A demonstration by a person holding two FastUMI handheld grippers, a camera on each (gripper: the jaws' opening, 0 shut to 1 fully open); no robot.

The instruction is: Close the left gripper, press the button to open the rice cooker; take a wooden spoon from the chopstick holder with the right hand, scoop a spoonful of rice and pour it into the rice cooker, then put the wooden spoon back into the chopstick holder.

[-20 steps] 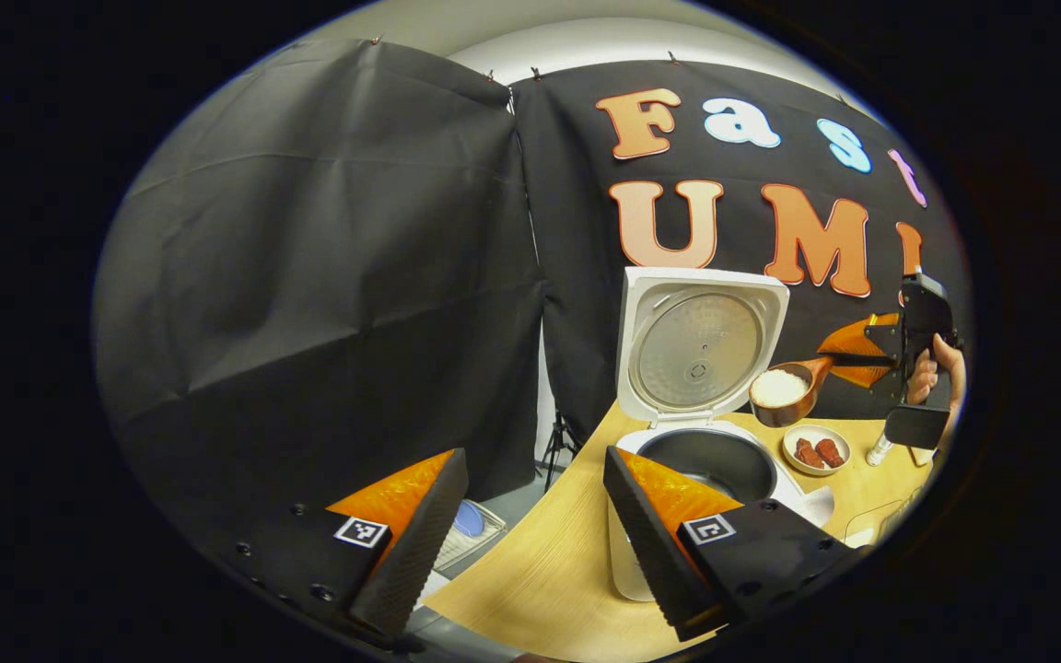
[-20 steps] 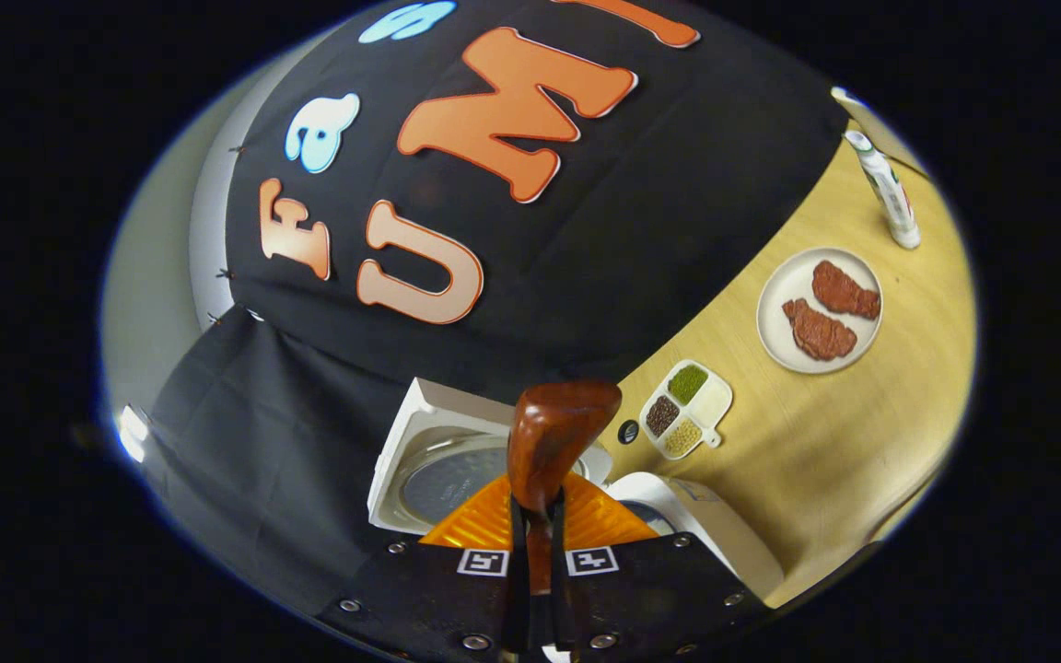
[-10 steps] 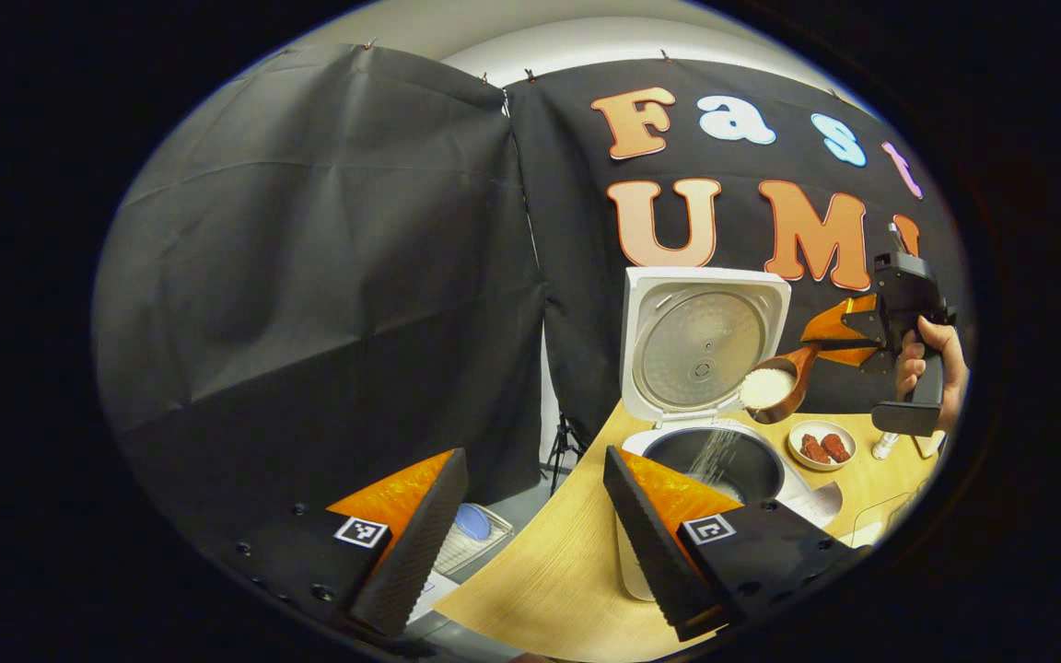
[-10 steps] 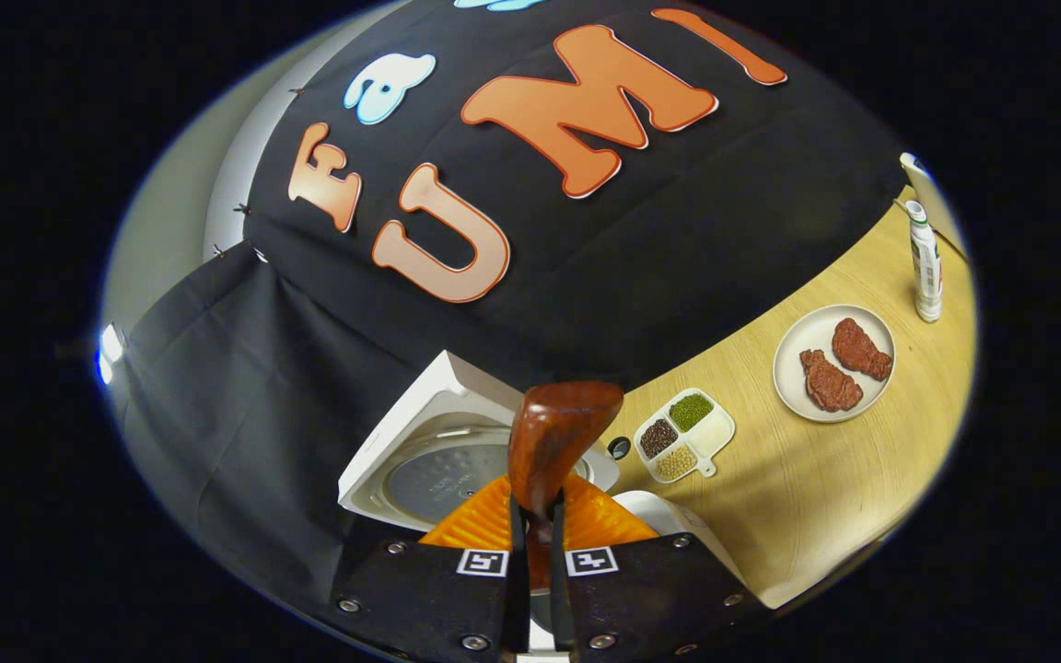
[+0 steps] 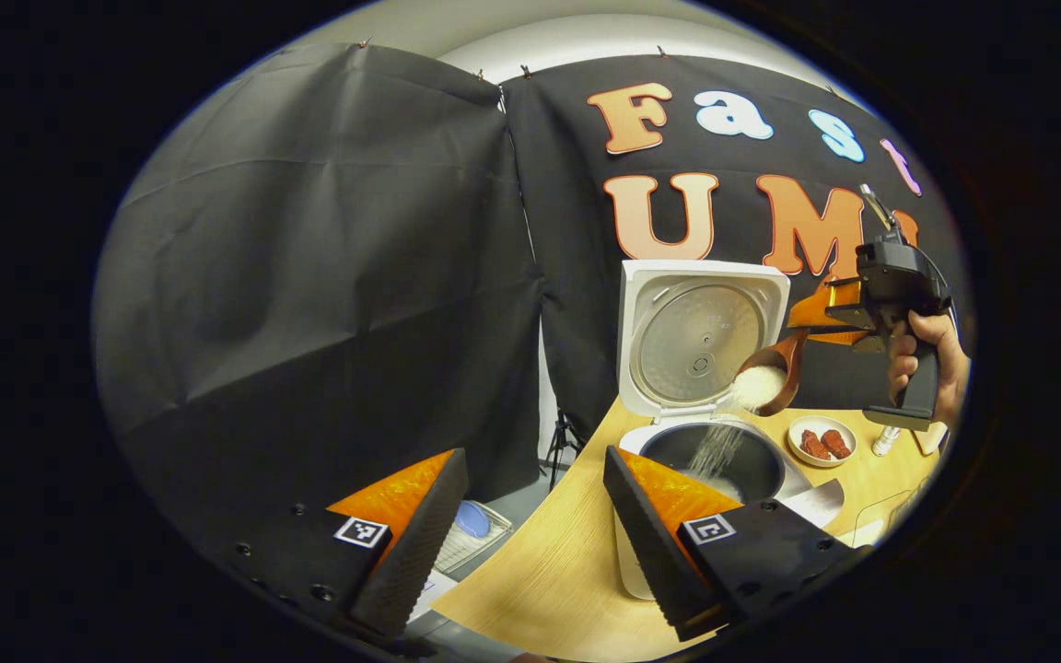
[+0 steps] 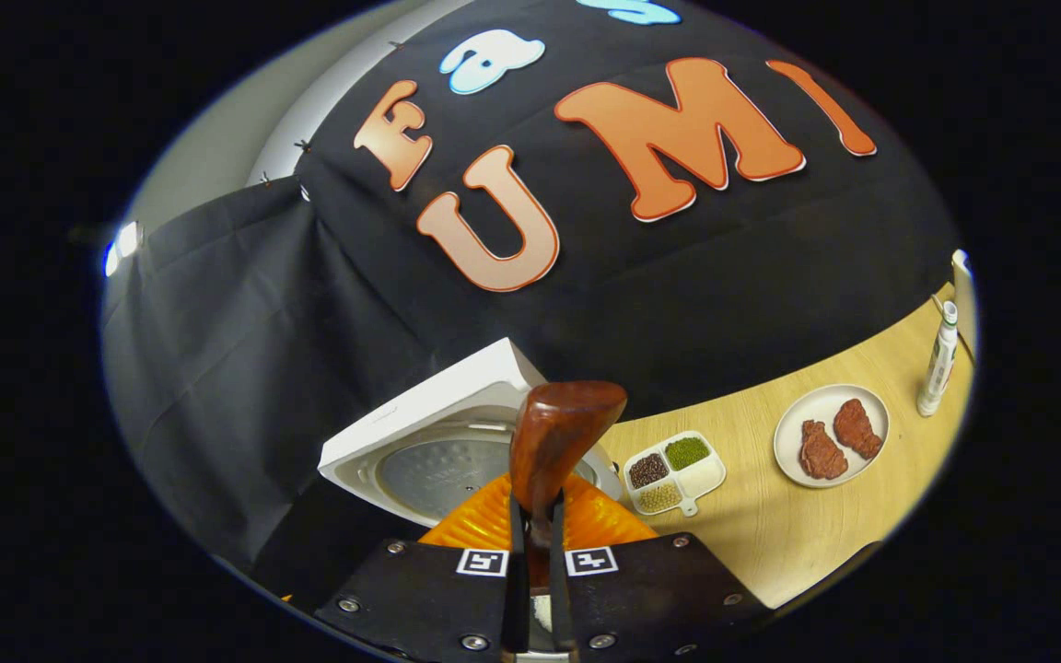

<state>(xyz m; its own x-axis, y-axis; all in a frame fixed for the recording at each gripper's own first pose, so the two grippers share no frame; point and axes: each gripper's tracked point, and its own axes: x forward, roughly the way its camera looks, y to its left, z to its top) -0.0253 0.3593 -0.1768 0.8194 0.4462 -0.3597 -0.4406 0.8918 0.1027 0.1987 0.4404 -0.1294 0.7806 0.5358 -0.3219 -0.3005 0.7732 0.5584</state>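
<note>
Wooden spoon, dark reddish-brown, clamped by its handle between the two closed fingers of the right tool, seen in the right gripper view from behind the bowl, which is tipped over the rice cooker. Beyond it lies the raised cooker lid with its metal inner plate. On the bench farther off stand a divided dish of beans and grains, a plate carrying two reddish-brown pieces, and a slim white bottle standing upright near the edge.

In the left gripper view, the left tool is held low at the bench's near edge, its fingers spread wide apart with nothing between them. Just past its right-hand finger stands the white rice cooker, lid upright and dark inner pot exposed. Above the pot the spoon is tilted, and a stream of rice falls from it into the pot. The right tool grips the spoon's handle; a hand holds that tool's grip. Behind the cooker sit the plate and the bottle. Below the bench, between the left tool's fingers, a wire rack with a blue item rests on the floor.
</note>
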